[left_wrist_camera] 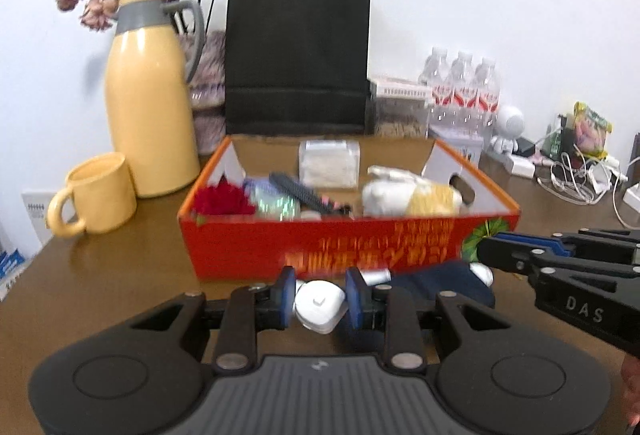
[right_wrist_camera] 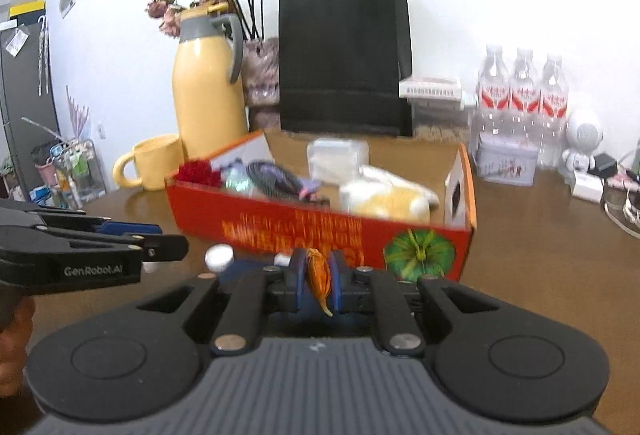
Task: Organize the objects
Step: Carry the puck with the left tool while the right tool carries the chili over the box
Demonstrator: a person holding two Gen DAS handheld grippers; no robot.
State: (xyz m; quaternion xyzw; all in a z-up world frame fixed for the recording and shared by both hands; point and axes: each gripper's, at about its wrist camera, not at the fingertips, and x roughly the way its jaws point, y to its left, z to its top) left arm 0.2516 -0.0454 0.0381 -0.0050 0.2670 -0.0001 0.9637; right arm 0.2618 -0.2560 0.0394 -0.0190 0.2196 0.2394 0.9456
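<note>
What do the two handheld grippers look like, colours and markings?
Both match: black linkage arms with silver pivot pins, blue finger pads, and a grey ribbed body flanked by round black housings. The left gripper reads "GenRobot.AI" on its side; the right gripper reads "DAS". No cables or sleeves show.

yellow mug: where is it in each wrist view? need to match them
Left wrist: yellow mug at mid-left, beside the yellow jug, left of the red box.
Right wrist: yellow mug left of centre, behind the box's left corner.
Shared landmark: black paper bag behind the box.
</note>
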